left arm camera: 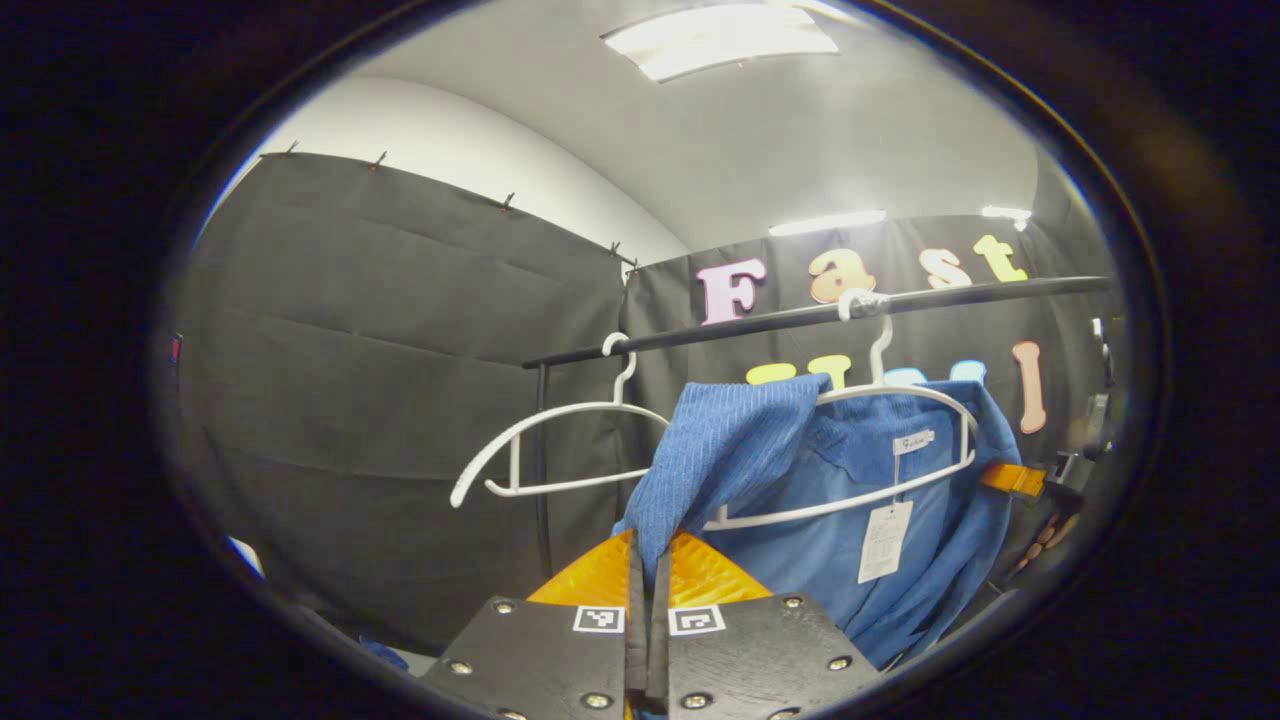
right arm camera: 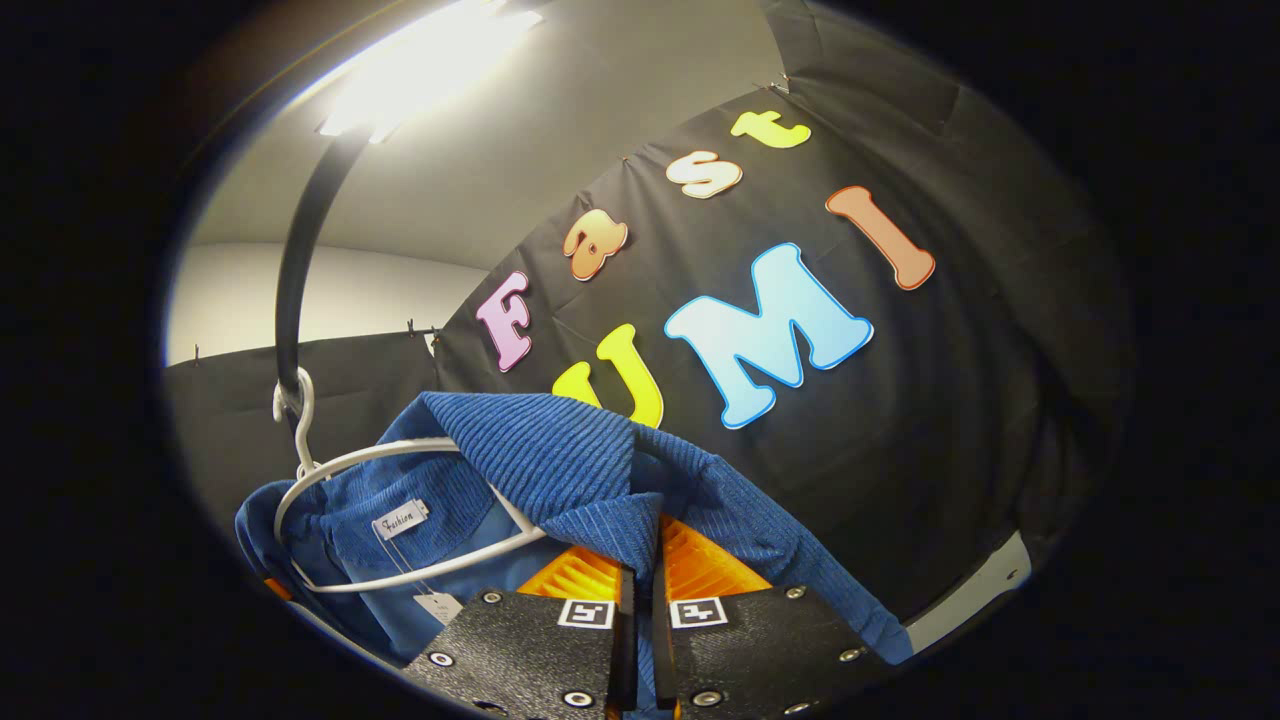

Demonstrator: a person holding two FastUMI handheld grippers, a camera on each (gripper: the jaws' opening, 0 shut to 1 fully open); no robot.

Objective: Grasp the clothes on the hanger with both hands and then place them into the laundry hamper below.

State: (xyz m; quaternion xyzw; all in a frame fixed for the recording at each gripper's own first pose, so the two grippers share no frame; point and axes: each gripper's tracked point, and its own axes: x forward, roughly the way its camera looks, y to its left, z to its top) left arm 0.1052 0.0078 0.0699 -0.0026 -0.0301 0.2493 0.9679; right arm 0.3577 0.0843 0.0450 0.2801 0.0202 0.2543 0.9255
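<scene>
Left gripper (left arm camera: 648, 580) and right gripper (right arm camera: 640, 585) both pinch my shirt (left arm camera: 830, 500) (hanger (left arm camera: 900, 440) at 1 o'clock); grasp done, freeing and hamper drop remain.

An empty white hanger (left arm camera: 560, 445) hangs from the black rail (left arm camera: 760, 320) at centre left of the left gripper view. Ceiling lights (left arm camera: 722, 40) glow along the top, and a white wall (left arm camera: 450, 140) rises above the black cloth (left arm camera: 380, 400).
</scene>
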